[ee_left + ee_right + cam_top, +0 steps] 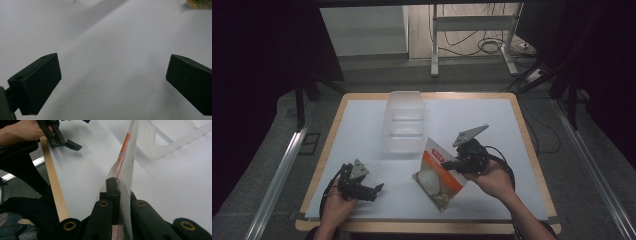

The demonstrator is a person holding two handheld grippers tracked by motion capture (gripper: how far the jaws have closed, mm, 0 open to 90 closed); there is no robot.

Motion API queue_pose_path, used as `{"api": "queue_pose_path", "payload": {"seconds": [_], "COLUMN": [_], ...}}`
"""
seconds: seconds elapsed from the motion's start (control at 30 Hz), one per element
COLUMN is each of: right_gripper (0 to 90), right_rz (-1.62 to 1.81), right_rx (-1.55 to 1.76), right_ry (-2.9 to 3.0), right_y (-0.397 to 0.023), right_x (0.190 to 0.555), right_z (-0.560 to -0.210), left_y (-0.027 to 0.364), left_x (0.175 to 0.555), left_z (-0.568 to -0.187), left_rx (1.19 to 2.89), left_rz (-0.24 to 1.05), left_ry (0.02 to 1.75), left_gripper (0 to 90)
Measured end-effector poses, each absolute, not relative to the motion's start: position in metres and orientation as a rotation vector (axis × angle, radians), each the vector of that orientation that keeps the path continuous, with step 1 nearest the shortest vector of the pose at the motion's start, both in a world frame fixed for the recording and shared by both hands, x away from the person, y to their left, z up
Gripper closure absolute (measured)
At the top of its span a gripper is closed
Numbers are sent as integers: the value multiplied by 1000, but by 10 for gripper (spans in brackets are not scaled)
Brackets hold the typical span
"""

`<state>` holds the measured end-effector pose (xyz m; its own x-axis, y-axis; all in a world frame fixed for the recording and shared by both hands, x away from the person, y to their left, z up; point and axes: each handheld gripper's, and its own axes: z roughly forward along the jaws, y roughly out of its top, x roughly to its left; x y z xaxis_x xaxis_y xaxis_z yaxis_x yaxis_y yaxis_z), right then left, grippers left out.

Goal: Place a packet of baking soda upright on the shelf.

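Note:
A flat snack bag, white and orange with a clear window, hangs tilted over the table's front middle. My right gripper is shut on its right edge; in the right gripper view the bag stands edge-on, pinched between the black jaws. My left gripper rests low at the front left, held in a hand, open with nothing between its fingers. Its jaws stand wide apart above the bare white surface. A clear plastic bin sits at the back middle of the table.
The white mat covers a table with a wooden rim. The bin's rim lies just beyond the bag in the right gripper view. Cables and a metal frame stand on the floor behind the table.

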<state>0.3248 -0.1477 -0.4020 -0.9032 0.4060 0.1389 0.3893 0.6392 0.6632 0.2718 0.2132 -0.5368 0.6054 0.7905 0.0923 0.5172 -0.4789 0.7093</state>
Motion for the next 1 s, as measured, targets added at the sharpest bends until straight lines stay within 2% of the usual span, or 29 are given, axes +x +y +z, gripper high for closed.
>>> {"api": "queue_pose_path", "payload": {"seconds": [0.37, 1.0], "right_gripper": [888, 888], "right_rz": [1071, 1069], "right_rx": [676, 726], "right_ry": [2769, 2656], "right_y": [-155, -168], "right_x": [337, 384], "right_z": [-380, -344], "left_y": [215, 214], "left_x": [271, 270], "left_z": [-535, -534], "left_rx": [2157, 2151], "left_rz": [559, 565], "left_ry": [1017, 1007], "left_gripper": [1, 0]}}
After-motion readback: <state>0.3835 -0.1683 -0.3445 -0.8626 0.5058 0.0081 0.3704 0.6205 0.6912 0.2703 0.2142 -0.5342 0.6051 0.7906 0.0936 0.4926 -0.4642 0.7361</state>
